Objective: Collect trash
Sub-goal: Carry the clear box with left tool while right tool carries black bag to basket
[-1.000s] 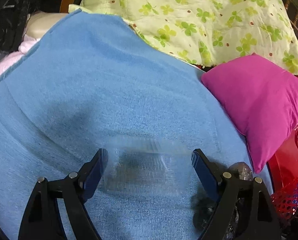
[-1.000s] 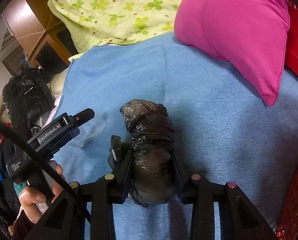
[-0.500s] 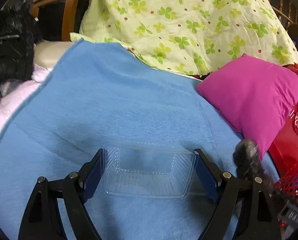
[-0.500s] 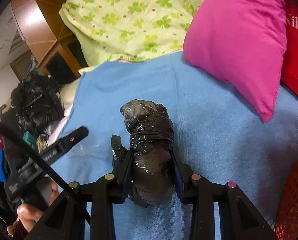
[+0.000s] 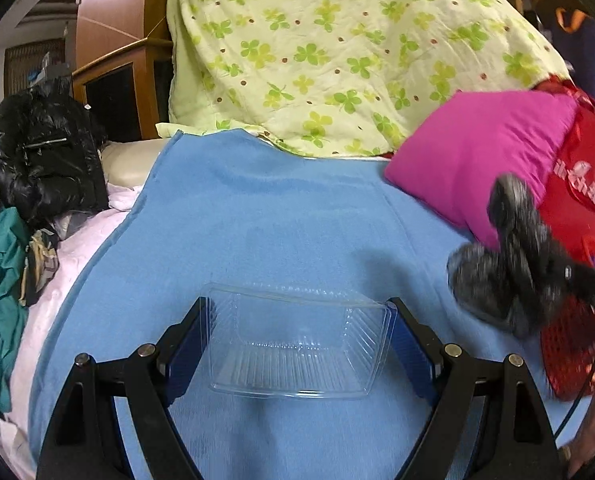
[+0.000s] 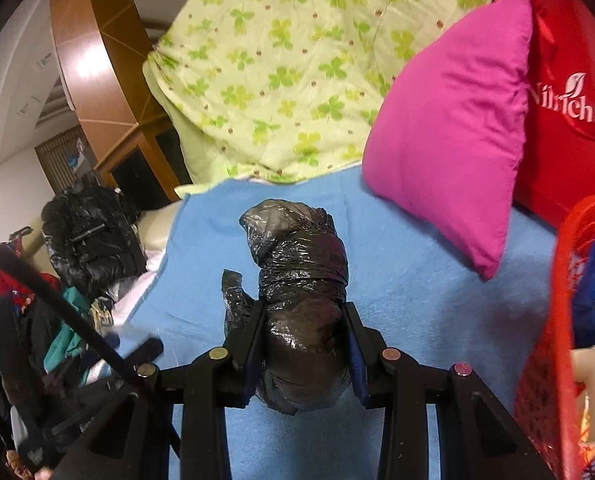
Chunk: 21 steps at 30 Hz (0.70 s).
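Note:
My left gripper (image 5: 299, 312) is shut on a clear plastic food container (image 5: 297, 344), held wide between both fingers above the blue blanket (image 5: 257, 216). My right gripper (image 6: 303, 312) is shut on a wadded black plastic bag (image 6: 297, 280), also lifted above the blanket. The same black bag shows blurred at the right of the left wrist view (image 5: 509, 276). A red mesh basket (image 6: 553, 320) with some things inside stands at the right edge of the right wrist view, and shows in the left wrist view (image 5: 577, 344).
A magenta pillow (image 5: 473, 160) and a green clover-print quilt (image 5: 337, 48) lie at the back of the bed. A red bag (image 6: 569, 92) sits behind the pillow. A black jacket (image 5: 45, 160) and piled clothes (image 5: 1, 300) lie at the left. A wooden cabinet (image 5: 113, 80) stands behind.
Both grippers have risen away from the blanket with their loads. The right gripper and black bag have moved toward the red basket at the right.

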Each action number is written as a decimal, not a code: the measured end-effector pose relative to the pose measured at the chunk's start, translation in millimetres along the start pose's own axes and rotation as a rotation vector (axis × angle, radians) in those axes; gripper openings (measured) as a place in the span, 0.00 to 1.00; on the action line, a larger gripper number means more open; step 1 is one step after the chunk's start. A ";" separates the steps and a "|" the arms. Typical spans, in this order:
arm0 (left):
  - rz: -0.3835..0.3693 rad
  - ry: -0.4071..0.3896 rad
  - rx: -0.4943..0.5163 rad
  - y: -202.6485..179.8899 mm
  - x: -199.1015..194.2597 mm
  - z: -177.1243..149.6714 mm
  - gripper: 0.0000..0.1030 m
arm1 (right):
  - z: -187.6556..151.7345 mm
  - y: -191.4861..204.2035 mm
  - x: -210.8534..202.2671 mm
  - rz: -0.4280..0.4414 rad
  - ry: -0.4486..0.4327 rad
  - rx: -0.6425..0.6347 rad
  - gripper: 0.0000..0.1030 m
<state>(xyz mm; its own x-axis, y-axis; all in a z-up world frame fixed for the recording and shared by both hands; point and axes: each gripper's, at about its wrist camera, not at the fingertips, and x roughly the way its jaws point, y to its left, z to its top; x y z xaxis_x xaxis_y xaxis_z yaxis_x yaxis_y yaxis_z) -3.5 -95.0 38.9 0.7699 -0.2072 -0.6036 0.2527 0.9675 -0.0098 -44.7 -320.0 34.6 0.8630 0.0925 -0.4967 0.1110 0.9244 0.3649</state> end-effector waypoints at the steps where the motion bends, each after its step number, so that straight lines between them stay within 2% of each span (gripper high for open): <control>1: 0.001 -0.002 0.008 -2.6 -5.4 -2.9 0.84 | -1.4 -1.2 -4.9 0.001 -0.008 0.003 0.37; 7: 0.018 -0.019 0.043 -14.4 -38.7 -11.7 0.84 | -9.3 -4.9 -41.1 0.003 -0.085 0.010 0.37; 21: 0.034 -0.085 0.107 -39.1 -84.5 1.1 0.84 | -5.7 -15.9 -107.1 0.031 -0.268 0.022 0.37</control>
<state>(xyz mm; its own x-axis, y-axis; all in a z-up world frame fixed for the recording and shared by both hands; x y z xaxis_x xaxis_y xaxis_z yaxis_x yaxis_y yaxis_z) -77.9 -115.5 91.2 0.8247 -0.1905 -0.5325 0.2834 0.9540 0.0975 -141.7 -342.5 77.5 0.9655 0.0165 -0.2599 0.0908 0.9141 0.3952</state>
